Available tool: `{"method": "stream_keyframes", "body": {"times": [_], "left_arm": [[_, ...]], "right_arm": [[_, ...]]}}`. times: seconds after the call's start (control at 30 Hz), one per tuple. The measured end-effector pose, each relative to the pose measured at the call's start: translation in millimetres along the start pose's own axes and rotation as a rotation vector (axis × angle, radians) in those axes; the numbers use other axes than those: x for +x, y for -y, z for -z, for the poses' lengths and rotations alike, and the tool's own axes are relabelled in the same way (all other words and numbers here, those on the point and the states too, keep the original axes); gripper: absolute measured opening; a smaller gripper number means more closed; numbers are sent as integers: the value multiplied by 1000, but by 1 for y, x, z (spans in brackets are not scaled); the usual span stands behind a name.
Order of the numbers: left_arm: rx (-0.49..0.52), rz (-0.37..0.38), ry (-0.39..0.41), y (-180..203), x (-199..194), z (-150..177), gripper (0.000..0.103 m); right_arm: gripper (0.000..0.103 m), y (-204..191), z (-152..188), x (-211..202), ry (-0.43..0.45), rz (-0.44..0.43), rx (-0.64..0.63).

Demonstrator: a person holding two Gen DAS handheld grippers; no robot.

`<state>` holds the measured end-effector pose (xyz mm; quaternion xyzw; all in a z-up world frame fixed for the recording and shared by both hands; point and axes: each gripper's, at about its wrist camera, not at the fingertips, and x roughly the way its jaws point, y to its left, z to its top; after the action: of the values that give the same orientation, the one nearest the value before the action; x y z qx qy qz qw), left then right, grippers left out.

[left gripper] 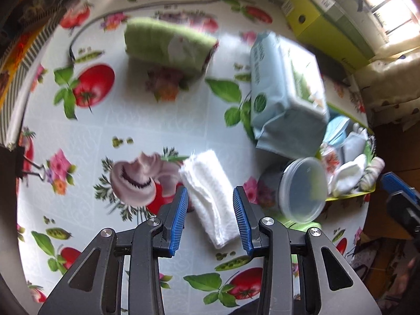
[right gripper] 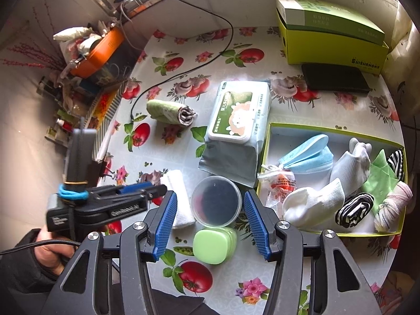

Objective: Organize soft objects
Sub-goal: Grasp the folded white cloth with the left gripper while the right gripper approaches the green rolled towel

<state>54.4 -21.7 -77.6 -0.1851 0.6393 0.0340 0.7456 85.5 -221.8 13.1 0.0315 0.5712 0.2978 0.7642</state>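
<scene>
Lining up on the folded white cloth (left gripper: 210, 197), we have the left gripper (left gripper: 210, 218) spread wide, its fingers either side of the cloth lying flat on the table (left gripper: 131, 120). We should drop low and pinch mid-stack to catch every layer. The right gripper (right gripper: 210, 223) hangs open, empty, near the box (right gripper: 265, 141) of soft things.

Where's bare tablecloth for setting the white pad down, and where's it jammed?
Free: the stretch between the green rolled towel, the wipes pack and the folded white pad; also the near edge below the green case. Jammed: the yellow-rimmed tray full of socks and masks, and the round tub wedged against pad, case and pack.
</scene>
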Motion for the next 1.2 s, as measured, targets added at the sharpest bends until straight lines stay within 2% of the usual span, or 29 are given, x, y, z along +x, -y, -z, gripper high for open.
{"method": "stream_keyframes", "body": {"times": [0.23,0.4,0.63,0.7,0.87,1.2], "left_arm": [[-27,-7,-79,1,34,8,37],[-13,-14,-83,8,42,6,39],[86,-54,-50,31,45,4,38],[100,-44,-44,34,45,4,28],[123,-42,-30,39,43,1,20],[95,-106,68,3,15,-16,18]], "right_arm": [[53,2,-1,7,-22,3,2],[53,0,-3,10,-29,3,-4],[53,-4,-6,13,-37,5,-16],[53,-5,-7,15,-42,8,-18],[53,-6,-10,17,-50,14,-23],[53,-21,-24,31,-74,30,-95]]}}
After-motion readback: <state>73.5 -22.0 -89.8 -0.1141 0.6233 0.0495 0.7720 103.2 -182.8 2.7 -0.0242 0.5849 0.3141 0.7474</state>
